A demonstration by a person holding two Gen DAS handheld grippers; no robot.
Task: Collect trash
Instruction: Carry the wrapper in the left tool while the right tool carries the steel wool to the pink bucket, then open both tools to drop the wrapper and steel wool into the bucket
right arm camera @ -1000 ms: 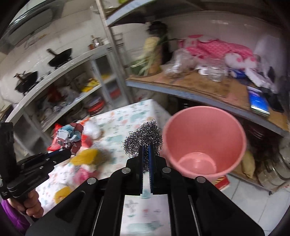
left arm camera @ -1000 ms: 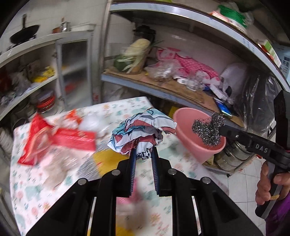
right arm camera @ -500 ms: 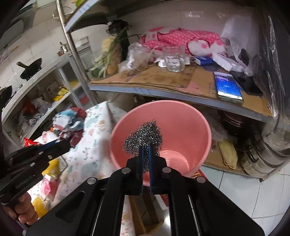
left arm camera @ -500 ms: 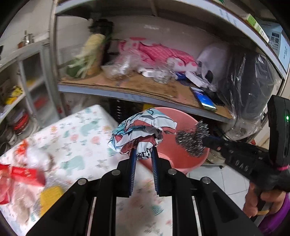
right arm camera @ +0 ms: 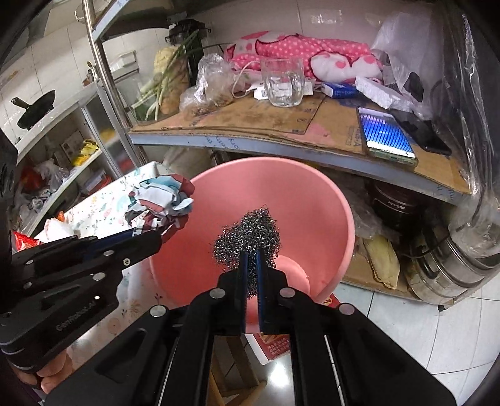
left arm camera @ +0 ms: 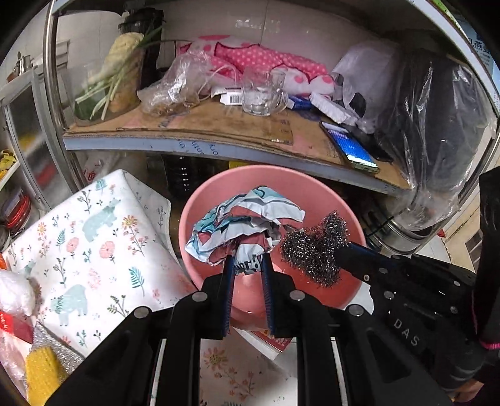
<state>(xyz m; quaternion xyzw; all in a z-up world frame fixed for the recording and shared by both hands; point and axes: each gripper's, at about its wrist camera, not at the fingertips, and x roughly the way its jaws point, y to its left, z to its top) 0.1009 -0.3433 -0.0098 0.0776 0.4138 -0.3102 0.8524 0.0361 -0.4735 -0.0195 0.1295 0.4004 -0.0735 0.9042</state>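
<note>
Trash is hanging over the pink bucket (right arm camera: 331, 200): left gripper (left arm camera: 248, 265) is clenching a crumpled wrapper (left arm camera: 247, 221), right gripper (right arm camera: 251, 259) is clenching a steel wool wad (right arm camera: 248, 234) at its 3 o'clock. Drop step; next, both jaws likely need releasing above the opening.

White tiled wall (left arm camera: 250, 28) ahead, cardboard-lined metal shelf (right arm camera: 281, 125) below it, pale tiled floor (right arm camera: 437, 337) lower right, floral-clothed worktop (left arm camera: 93, 243) left.
</note>
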